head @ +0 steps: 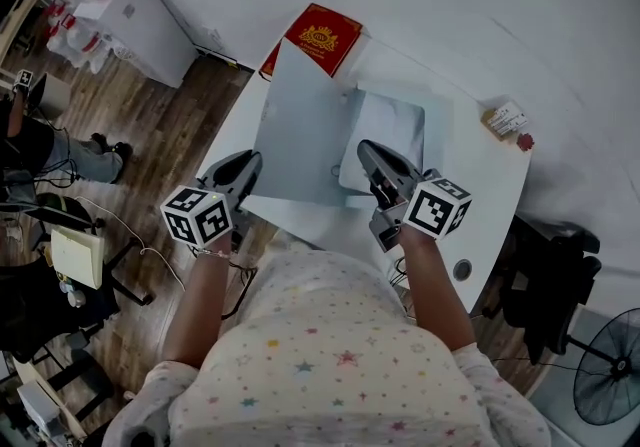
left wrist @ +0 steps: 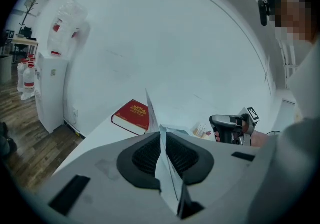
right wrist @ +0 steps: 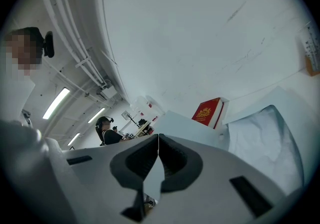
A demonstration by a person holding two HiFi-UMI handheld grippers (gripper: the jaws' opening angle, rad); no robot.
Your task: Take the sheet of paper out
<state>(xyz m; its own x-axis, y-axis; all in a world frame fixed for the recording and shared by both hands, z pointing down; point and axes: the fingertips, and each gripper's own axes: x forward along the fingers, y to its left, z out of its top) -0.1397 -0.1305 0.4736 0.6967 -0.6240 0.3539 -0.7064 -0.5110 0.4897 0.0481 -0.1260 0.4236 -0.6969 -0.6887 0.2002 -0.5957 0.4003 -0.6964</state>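
My left tool [head: 256, 160] is clamped on the near corner of the sheet of paper [head: 300, 120], and my right tool [head: 367, 149] on what looks like its right edge. The sheet seems clear of the plastic sleeve [head: 392, 130], beside it over the worktop [head: 480, 175]. I judge only setting it down remains.
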